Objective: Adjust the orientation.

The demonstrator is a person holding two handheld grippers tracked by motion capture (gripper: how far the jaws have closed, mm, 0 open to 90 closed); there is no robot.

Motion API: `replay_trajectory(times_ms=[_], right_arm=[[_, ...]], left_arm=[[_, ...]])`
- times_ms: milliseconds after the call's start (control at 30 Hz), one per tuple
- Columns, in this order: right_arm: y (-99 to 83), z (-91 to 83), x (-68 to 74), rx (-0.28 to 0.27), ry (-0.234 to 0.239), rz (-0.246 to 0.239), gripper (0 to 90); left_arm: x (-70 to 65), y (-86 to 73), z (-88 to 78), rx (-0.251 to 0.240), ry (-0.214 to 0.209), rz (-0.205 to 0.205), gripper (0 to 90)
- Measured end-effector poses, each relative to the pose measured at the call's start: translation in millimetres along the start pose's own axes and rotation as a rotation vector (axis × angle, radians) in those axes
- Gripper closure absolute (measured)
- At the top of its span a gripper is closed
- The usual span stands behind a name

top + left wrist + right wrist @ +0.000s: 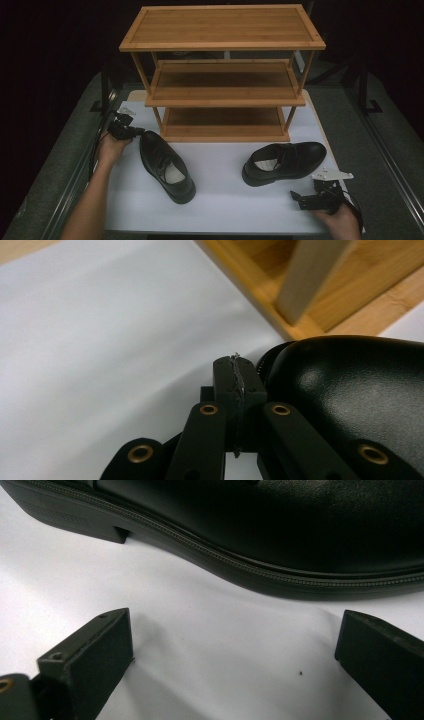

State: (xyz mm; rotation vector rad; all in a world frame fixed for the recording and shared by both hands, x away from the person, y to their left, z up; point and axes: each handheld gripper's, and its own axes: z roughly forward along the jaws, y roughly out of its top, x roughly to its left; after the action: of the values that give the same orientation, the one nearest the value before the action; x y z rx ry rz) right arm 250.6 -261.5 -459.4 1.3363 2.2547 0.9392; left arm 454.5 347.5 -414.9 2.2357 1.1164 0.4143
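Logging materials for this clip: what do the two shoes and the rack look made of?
Left shoe and right shoe: black, smooth, probably polished leather or an imitation, with glossy highlights on the upper; the right one's dark sole shows a stitched welt. Rack: light wood, possibly bamboo, matte, with visible grain and slim posts.

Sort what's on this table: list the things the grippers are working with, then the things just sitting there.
In the job:
- left shoe, beside the shut left gripper
- right shoe, just ahead of the open right gripper
- wooden rack, three bare shelves, the likely place for the shoes

Just there:
- white mat under the shoes
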Motion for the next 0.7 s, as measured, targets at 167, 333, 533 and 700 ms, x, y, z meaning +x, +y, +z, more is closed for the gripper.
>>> replay_trajectory(times_ms=[167,333,533,700], right_arm=[[0.0,0.0,0.0,0.000,0.000,0.000,1.5],[0.0,0.0,0.0,0.000,0.000,0.000,1.5],[0.1,0.0,0.0,0.001,-0.001,0.000,1.5],[0.1,0.0,0.0,0.001,0.000,0.000,1.5]], left_arm=[[-13.9,-0.9,-1.1,-0.002,-0.025,0.001,90.0],[-32.5,-0.9,-3.2,-0.004,-0.047,0.026,90.0],[-47.6,-3.6,-3.0,-0.002,-0.070,0.036,90.0],[-54.1,-8.4,-3.2,-0.025,-0.074,0.037,90.0]])
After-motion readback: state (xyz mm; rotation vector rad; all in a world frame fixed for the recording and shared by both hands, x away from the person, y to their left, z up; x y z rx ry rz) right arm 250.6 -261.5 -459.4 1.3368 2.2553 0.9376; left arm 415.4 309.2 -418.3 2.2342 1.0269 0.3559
